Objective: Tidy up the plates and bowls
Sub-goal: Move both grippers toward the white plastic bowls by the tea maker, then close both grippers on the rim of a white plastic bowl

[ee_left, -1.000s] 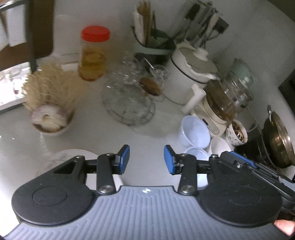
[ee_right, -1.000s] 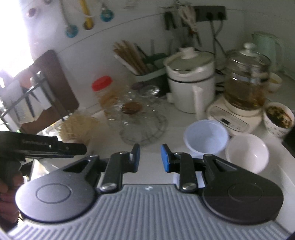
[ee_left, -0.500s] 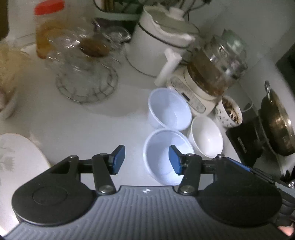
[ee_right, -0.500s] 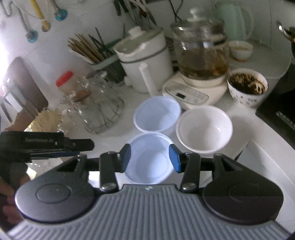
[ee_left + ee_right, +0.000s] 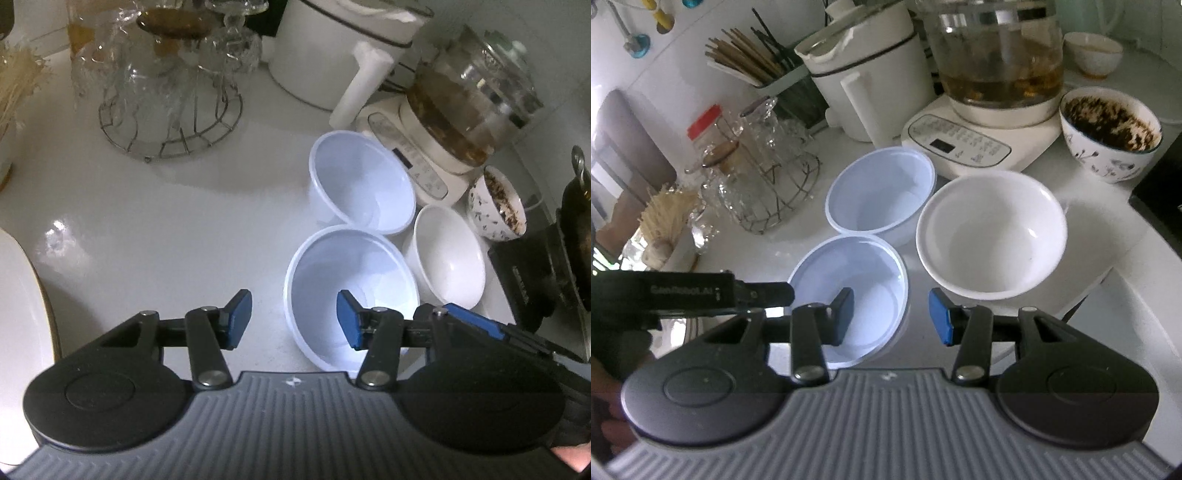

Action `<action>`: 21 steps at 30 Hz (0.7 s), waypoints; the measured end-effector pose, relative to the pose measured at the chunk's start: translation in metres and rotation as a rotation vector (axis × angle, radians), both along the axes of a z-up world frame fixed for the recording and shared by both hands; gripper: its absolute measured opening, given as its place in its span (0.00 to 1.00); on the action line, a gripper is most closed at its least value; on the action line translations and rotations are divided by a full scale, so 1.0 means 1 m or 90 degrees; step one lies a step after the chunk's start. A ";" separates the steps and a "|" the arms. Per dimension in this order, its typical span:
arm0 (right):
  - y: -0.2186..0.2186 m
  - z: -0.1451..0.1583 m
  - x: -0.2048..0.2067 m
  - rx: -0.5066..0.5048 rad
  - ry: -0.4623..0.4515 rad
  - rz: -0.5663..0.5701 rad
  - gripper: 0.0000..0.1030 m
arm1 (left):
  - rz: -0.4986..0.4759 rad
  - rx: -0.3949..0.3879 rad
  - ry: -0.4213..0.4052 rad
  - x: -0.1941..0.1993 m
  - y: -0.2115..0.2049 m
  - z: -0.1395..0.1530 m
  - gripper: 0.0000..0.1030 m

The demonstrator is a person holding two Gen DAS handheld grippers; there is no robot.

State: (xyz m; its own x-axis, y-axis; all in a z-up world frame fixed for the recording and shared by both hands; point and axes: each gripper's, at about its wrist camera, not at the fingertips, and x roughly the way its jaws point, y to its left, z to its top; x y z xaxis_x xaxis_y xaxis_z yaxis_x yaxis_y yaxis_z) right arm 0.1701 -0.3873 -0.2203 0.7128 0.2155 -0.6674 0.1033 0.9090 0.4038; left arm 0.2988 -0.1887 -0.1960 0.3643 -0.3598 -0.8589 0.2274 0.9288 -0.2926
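Three empty bowls stand clustered on the white counter: a near pale blue plastic bowl, a far pale blue plastic bowl touching it behind, and a white ceramic bowl just beside both. A white gold-rimmed plate lies well apart at the left edge of the left wrist view. The left gripper is released, jaws spread over the near bowl's left rim, nothing held. The right gripper is likewise released and empty, straddling the same bowl's right rim. Judged step: approach for the first pick, nesting not yet begun. The next move calls for one gripper to lower over the thin rim wall and close on it, then lift clear. Risks, as judged: the light plastic may tip or slide, and the two grippers crowd the same bowl.
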 end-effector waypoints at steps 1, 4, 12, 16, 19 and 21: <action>0.000 -0.003 0.001 0.002 0.003 0.005 0.47 | 0.002 0.004 0.000 0.000 0.000 -0.001 0.55; 0.000 -0.009 0.003 0.007 0.010 0.017 0.41 | 0.009 0.005 0.009 0.000 0.000 -0.007 0.49; 0.003 -0.017 0.011 0.019 0.014 0.033 0.27 | 0.017 0.004 0.004 0.005 -0.005 -0.010 0.28; 0.004 -0.016 0.014 0.017 0.014 0.045 0.25 | 0.015 0.006 0.006 0.007 -0.007 -0.010 0.26; 0.003 -0.013 0.014 0.021 0.013 0.047 0.24 | 0.022 -0.012 0.018 0.010 -0.002 -0.010 0.26; 0.003 -0.011 0.014 0.031 0.014 0.052 0.24 | 0.023 -0.012 0.016 0.010 0.001 -0.006 0.26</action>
